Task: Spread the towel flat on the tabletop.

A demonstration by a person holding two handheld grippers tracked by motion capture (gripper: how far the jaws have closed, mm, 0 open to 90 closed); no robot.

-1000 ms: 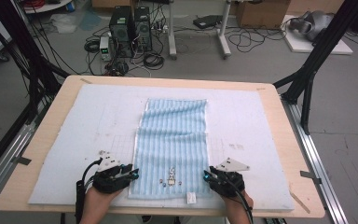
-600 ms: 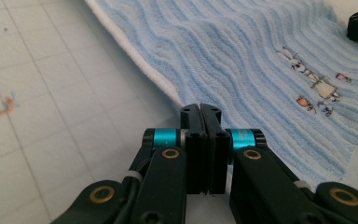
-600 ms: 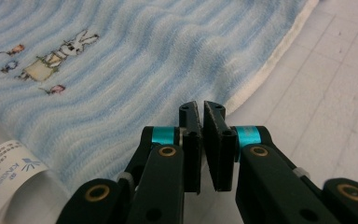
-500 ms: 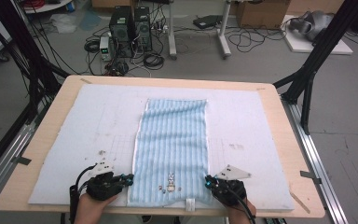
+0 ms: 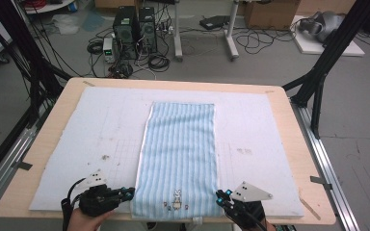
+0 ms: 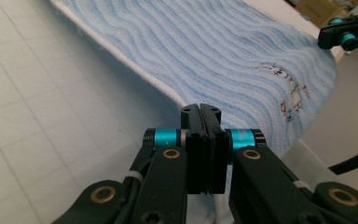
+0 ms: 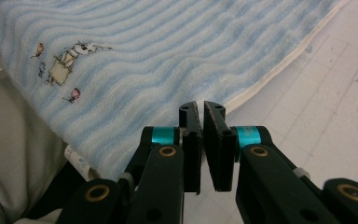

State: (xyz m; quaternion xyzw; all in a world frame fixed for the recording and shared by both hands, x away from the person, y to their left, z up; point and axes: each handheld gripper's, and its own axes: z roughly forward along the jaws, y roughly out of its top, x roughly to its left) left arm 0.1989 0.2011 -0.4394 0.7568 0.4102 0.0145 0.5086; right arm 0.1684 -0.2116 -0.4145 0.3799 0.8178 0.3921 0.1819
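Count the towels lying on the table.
1. A light blue striped terry towel with a small embroidered picture lies lengthwise along the middle of the white gridded mat; its near end hangs slightly over the table edge. Nothing suggests another underneath, though one could be hidden.

Towel [image 5: 180,144]: soft ribbed terry cloth, matt. Mat [image 5: 101,130]: white gridded fabric, slightly rough. Surface [image 5: 296,144]: pale smooth wood. Left gripper [image 6: 200,109]: matt black plastic.

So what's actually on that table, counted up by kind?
Blue striped towel: 1
White gridded mat: 1
Handheld grippers: 2, the left gripper and the right gripper
Total: 4
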